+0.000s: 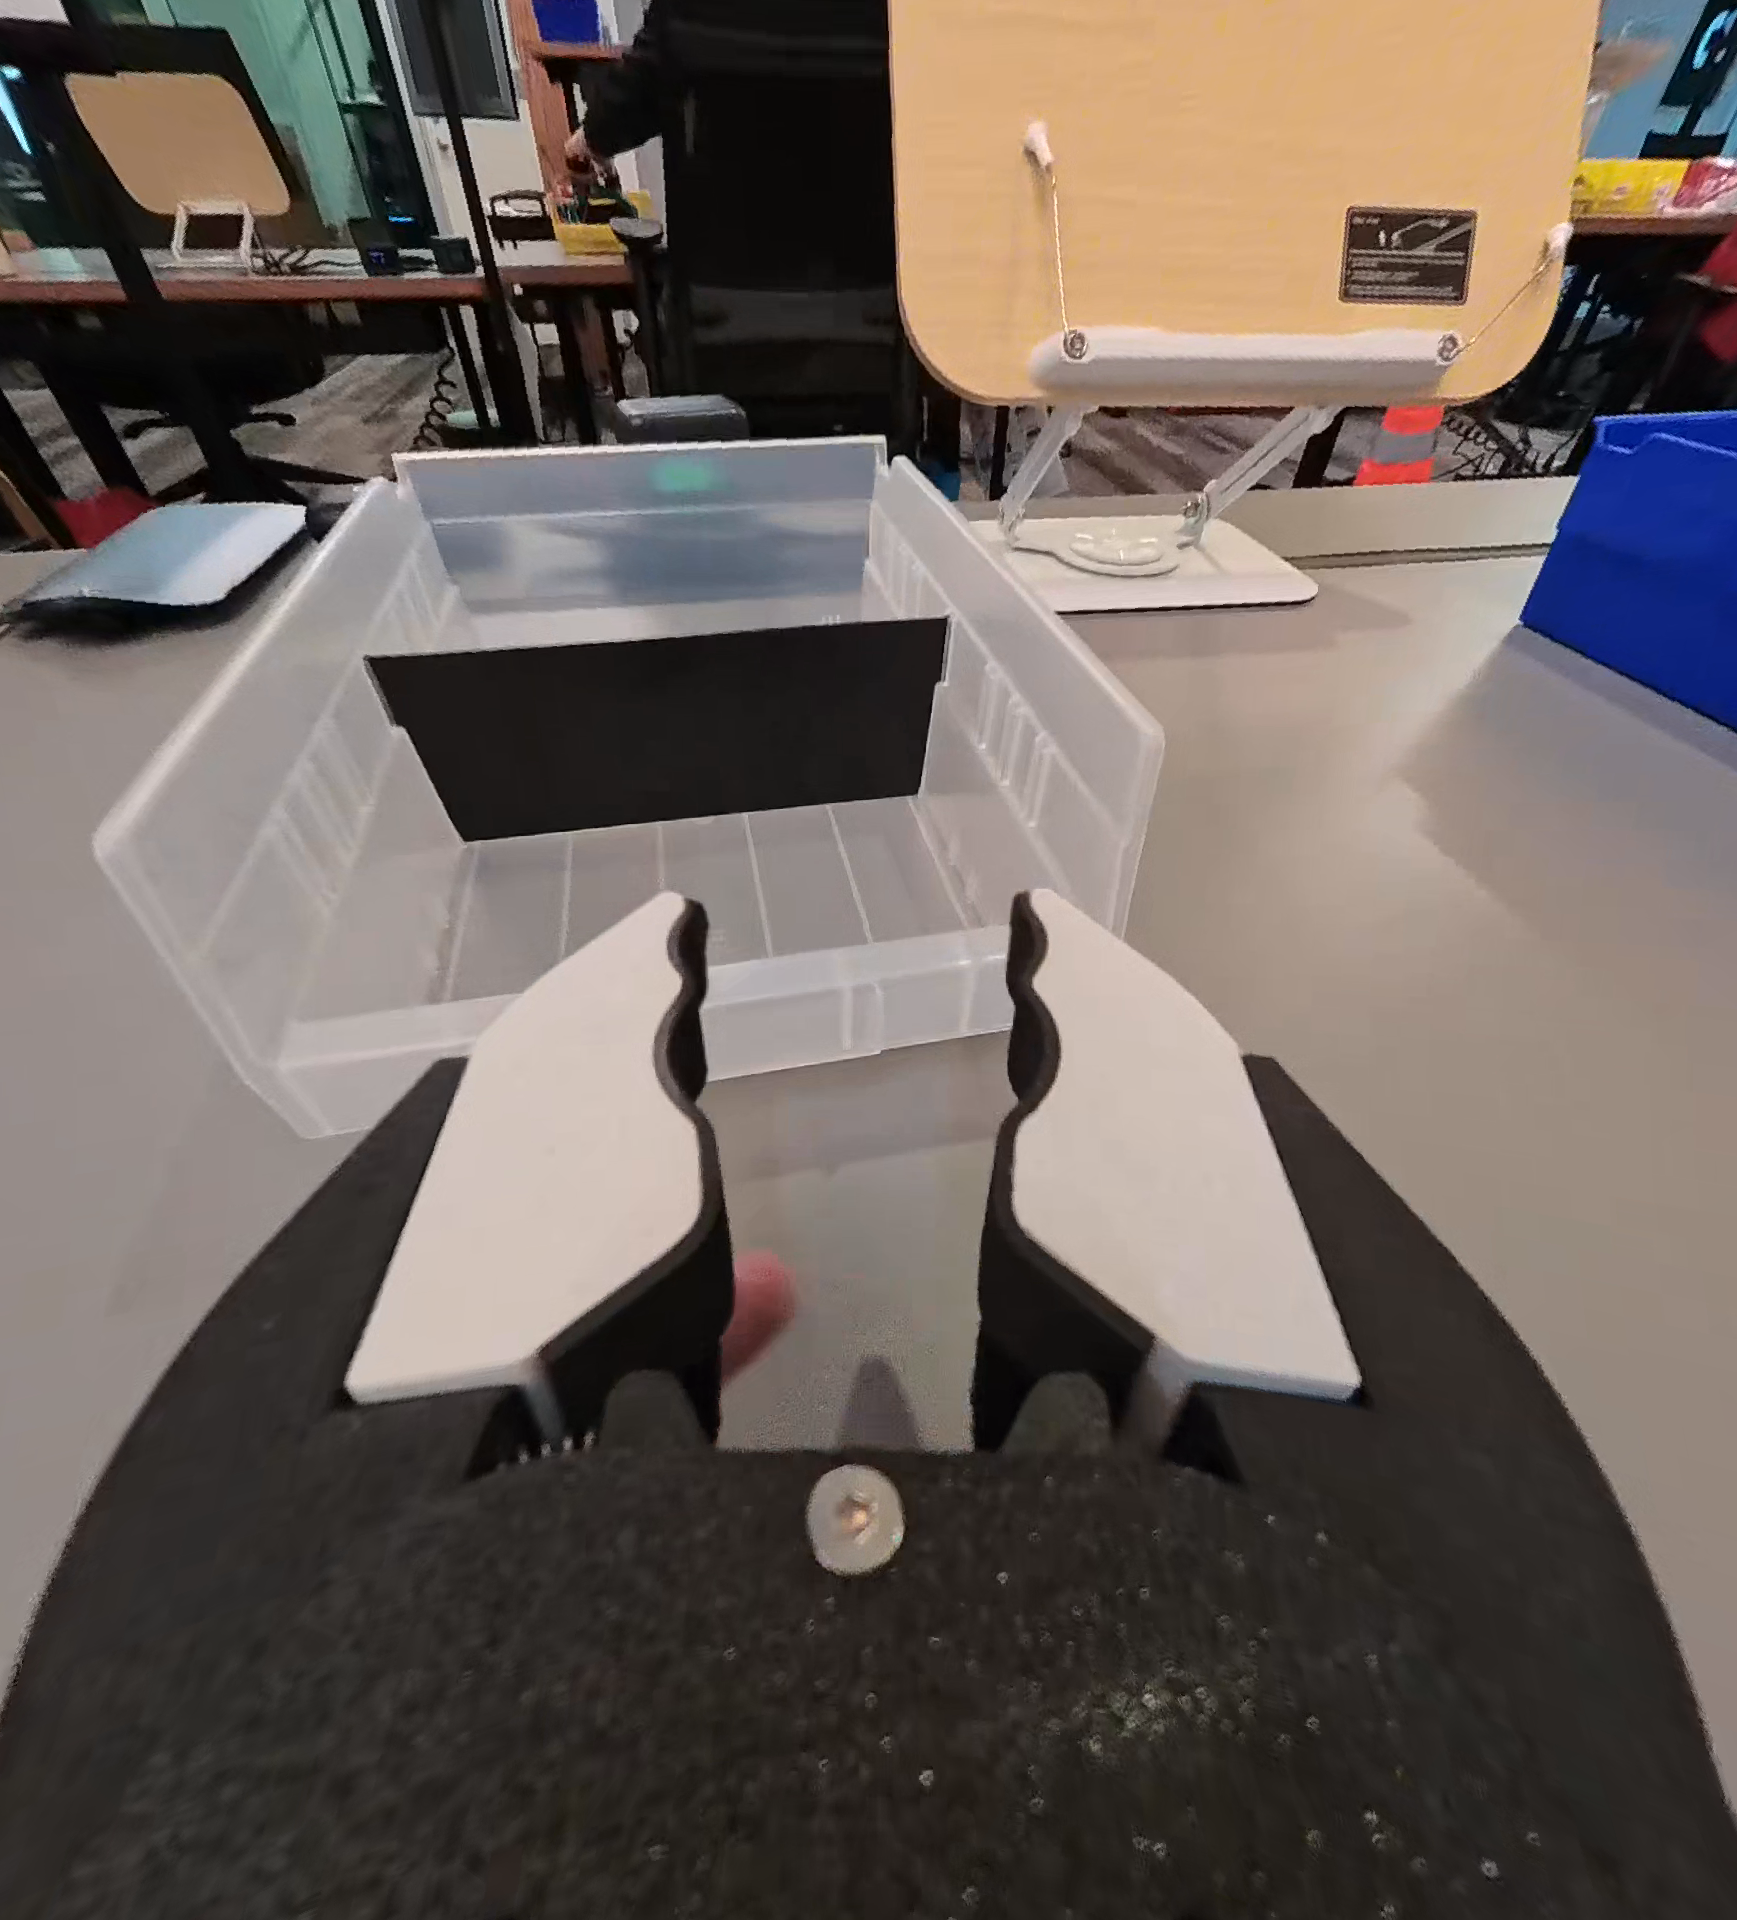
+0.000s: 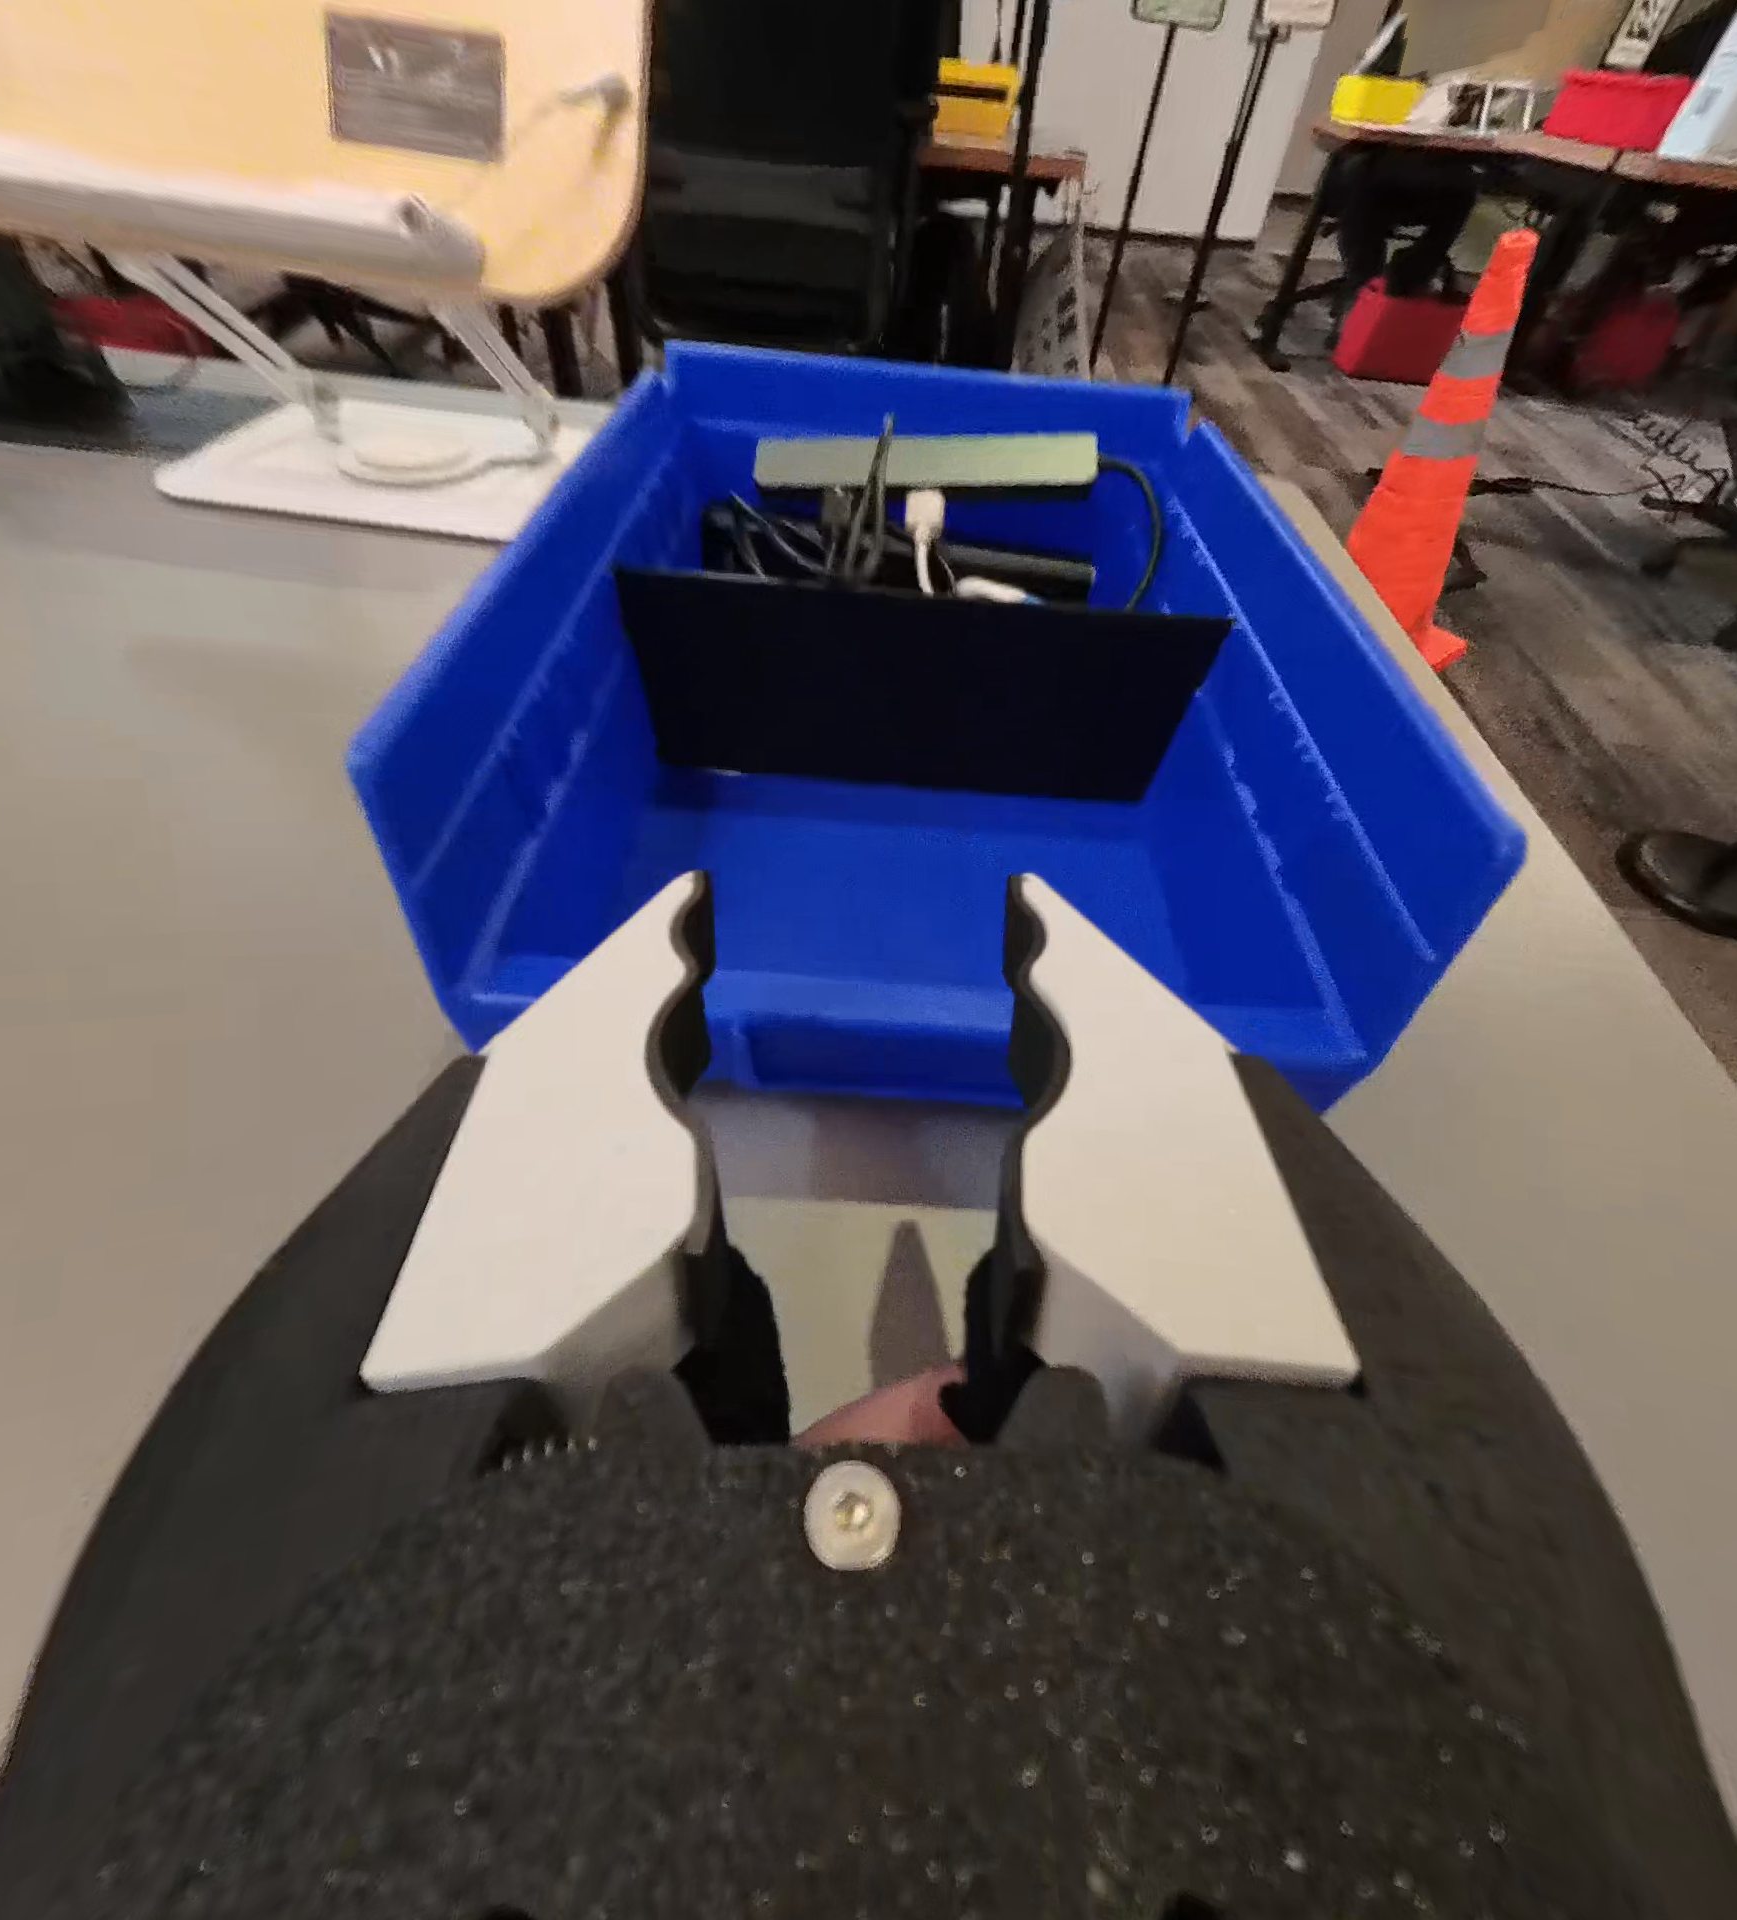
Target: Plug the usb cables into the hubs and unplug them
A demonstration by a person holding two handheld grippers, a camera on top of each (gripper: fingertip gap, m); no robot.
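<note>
Standing over the grey table (image 1: 1363,935), the left gripper (image 1: 856,914) hangs with its jaws spread wide and nothing between them, pointed at a clear plastic bin (image 1: 220,883) that sits just ahead of its fingertips. A black divider (image 1: 656,727) stands across that bin, and both compartments look bare from here. Beyond it a tan board on a white folding stand (image 1: 1228,187) rises at the far side of the table, and a grey pouch (image 1: 157,561) lies off to the left of the bin.

The right gripper (image 2: 856,894) is likewise spread wide and holding nothing, facing a blue bin (image 2: 1363,831) just in front of it; the view is somewhat blurred. A dark divider (image 2: 905,696) splits this bin as well. The near compartment is bare blue floor. In the far compartment, behind the divider, a long grey hub (image 2: 926,462) rests high against the back wall, with a tangle of black usb cables (image 2: 843,530) and a white cable (image 2: 926,530) hanging beneath it; whether any plug is seated in the hub I cannot tell. An orange cone (image 2: 1446,436) stands on the floor to the right of the table
</note>
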